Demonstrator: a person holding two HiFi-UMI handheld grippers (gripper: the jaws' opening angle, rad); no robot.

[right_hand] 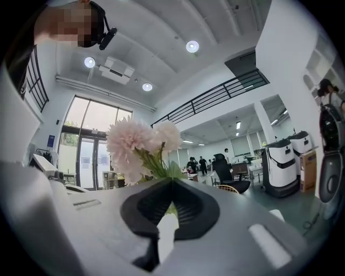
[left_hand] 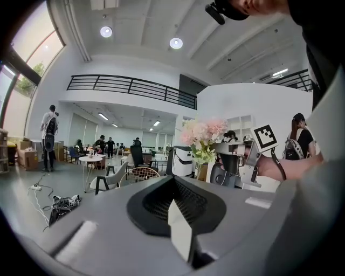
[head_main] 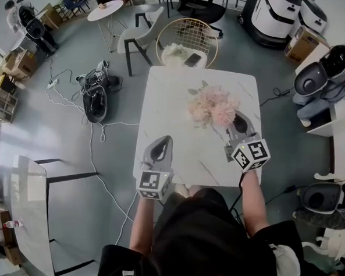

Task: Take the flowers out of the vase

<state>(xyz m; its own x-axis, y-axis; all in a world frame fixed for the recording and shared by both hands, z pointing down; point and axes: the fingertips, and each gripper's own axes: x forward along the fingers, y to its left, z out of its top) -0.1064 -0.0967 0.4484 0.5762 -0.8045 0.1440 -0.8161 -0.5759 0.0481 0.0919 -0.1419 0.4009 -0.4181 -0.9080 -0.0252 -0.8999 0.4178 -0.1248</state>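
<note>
- The flowers (right_hand: 141,143) are a small bunch of pale pink, ruffled, ball-shaped blooms on thin green stems with pointed leaves; they stand over the far half of the counter (head_main: 176,99), on the right gripper's side
- The right gripper (right_hand: 171,180) has its jaws pressed together on the green stems, which show in the slit between the dark ribbed pads; the blooms rise just past the jaw tips, and the lower stems are hidden by the blooms from above
- Its shell is smooth matt grey and tapers to a rounded wedge toward the tips
- The left gripper (left_hand: 172,180) has the same grey shell and ribbed black pads; its jaws are pressed together with nothing between them, and it hovers over the counter's near corner, well apart from the blooms
- Each gripper carries a cube with black-and-white square markers at its rear end, above the counter's near edge
- The counter is square with rounded corners, its top white and smooth with faint grey veins like marble
- Just beyond the counter's far edge stands a round chair (head_main: 185,40) of thin gold wire, with a pale fluffy cushion and a dark flat thing on the seat
- Off the counter's left-gripper side, white cables (head_main: 94,139) loop across the glossy grey floor (head_main: 59,188) beside a black heap (head_main: 95,101) that I cannot make out
</note>
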